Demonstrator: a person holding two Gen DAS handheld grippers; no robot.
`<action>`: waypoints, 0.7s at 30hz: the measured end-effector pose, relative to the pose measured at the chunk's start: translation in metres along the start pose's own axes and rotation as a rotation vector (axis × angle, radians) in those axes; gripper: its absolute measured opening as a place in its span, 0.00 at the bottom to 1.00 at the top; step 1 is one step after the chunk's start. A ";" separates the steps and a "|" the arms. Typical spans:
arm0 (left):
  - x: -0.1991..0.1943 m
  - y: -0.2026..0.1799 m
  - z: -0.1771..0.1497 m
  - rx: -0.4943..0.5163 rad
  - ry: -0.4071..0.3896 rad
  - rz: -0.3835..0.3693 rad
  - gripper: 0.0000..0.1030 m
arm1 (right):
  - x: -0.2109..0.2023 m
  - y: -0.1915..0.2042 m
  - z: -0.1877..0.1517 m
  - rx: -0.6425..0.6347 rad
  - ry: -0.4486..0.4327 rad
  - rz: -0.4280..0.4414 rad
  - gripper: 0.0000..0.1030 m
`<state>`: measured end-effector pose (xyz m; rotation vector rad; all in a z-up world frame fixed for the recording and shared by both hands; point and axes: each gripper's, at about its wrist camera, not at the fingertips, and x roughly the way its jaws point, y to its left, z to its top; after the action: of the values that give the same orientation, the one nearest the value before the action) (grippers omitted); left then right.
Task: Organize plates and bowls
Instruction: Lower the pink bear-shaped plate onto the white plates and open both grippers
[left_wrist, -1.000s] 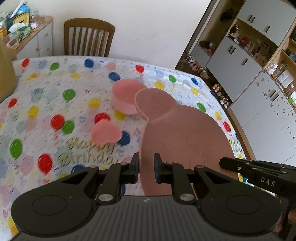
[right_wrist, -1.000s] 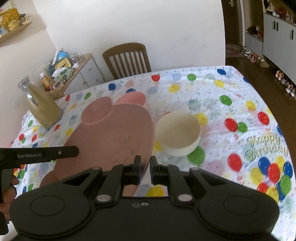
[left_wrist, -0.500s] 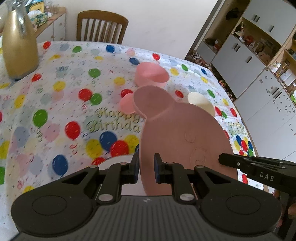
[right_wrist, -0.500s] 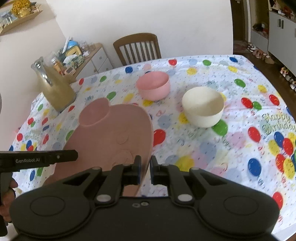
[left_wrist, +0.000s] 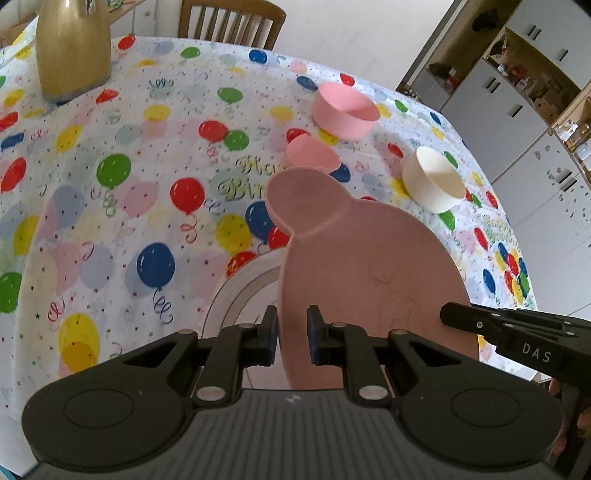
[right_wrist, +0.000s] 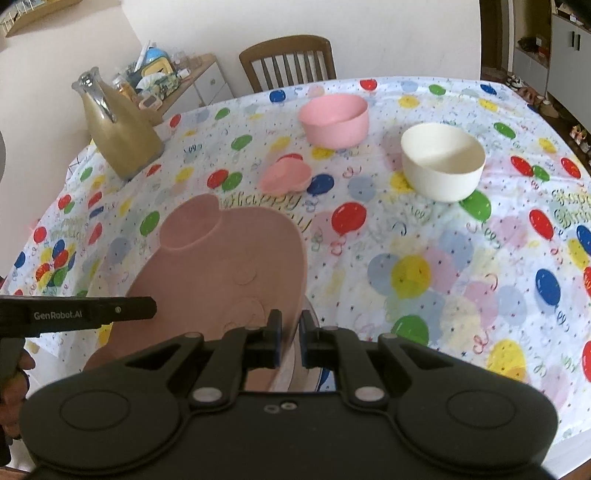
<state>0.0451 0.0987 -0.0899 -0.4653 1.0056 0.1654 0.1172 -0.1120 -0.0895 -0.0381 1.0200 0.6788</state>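
A dusty-pink bear-shaped plate (left_wrist: 354, 266) (right_wrist: 221, 269) hangs above the table, held at opposite edges. My left gripper (left_wrist: 291, 334) is shut on its left rim, my right gripper (right_wrist: 289, 341) is shut on its right rim. Under it lies a white round plate (left_wrist: 240, 291) with a grey ring, only partly showing. Farther off stand a pink bowl (left_wrist: 345, 110) (right_wrist: 336, 118), a cream bowl (left_wrist: 434, 179) (right_wrist: 441, 160) and a small pink heart-shaped dish (left_wrist: 312, 153) (right_wrist: 284, 177).
A gold vase (left_wrist: 72, 48) (right_wrist: 118, 127) stands at the far left of the balloon-print tablecloth (left_wrist: 122, 221). A wooden chair (right_wrist: 288, 61) is behind the table, white cabinets (left_wrist: 517, 103) to the right, a cluttered sideboard (right_wrist: 173, 81) by the wall.
Both grippers have carried the bear-shaped plate back toward the near table edge and lower; the bowls now lie farther off and the white plate has come into view beneath it.
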 end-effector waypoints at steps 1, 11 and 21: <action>0.002 0.002 -0.002 0.001 0.002 0.002 0.15 | 0.002 0.001 -0.002 0.005 0.004 0.000 0.08; 0.011 0.016 -0.015 -0.001 0.013 0.025 0.15 | 0.026 0.006 -0.016 -0.008 0.048 0.006 0.08; 0.013 0.029 -0.024 -0.021 0.021 0.045 0.15 | 0.042 0.013 -0.023 -0.037 0.074 0.020 0.08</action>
<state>0.0238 0.1123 -0.1205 -0.4643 1.0366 0.2114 0.1071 -0.0878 -0.1318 -0.0860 1.0805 0.7192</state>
